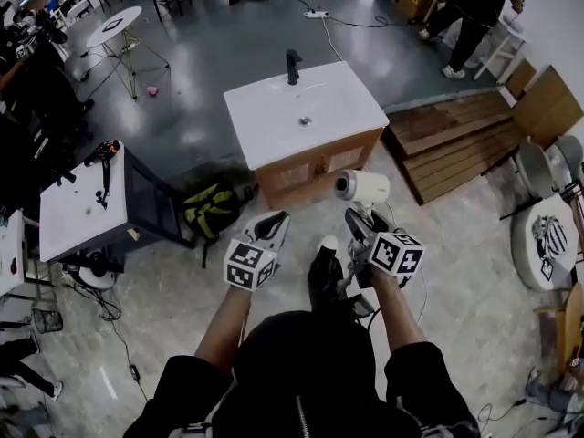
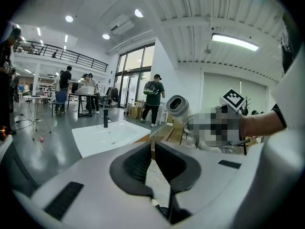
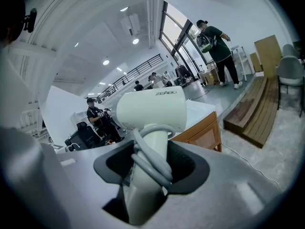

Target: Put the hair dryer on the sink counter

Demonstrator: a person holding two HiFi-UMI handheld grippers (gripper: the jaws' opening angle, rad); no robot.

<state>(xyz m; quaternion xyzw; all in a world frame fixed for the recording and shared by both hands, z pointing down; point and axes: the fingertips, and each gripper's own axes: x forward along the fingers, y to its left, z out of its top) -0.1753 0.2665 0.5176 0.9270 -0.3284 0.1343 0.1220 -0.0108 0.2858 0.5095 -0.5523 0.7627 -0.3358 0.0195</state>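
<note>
The right hand-held gripper [image 3: 151, 163] is clamping its two jaws on the handle of a white hair dryer [image 3: 151, 109], with the grey cord looping around that handle between the pads. The dryer's barrel is standing above the jaws, at twelve o'clock from them, and is pointing across the view.

In the head view, the right hand-held gripper [image 1: 365, 231] is carrying the hair dryer [image 1: 362, 187] in the air above the floor. The left hand-held gripper [image 1: 272, 229] is hovering at nine o'clock from it. Its jaws are standing only slightly apart with nothing between them [image 2: 153, 161].

The table [image 1: 265, 117] with the sink, a white top on a wooden cabinet with a black faucet [image 1: 292, 65], is lying at twelve o'clock, ahead of both grippers and apart from them.

The pick-up looks done. The carry is under way, and the dryer is not yet over the white top. Reaching it, lowering the dryer and letting go are left.
</note>
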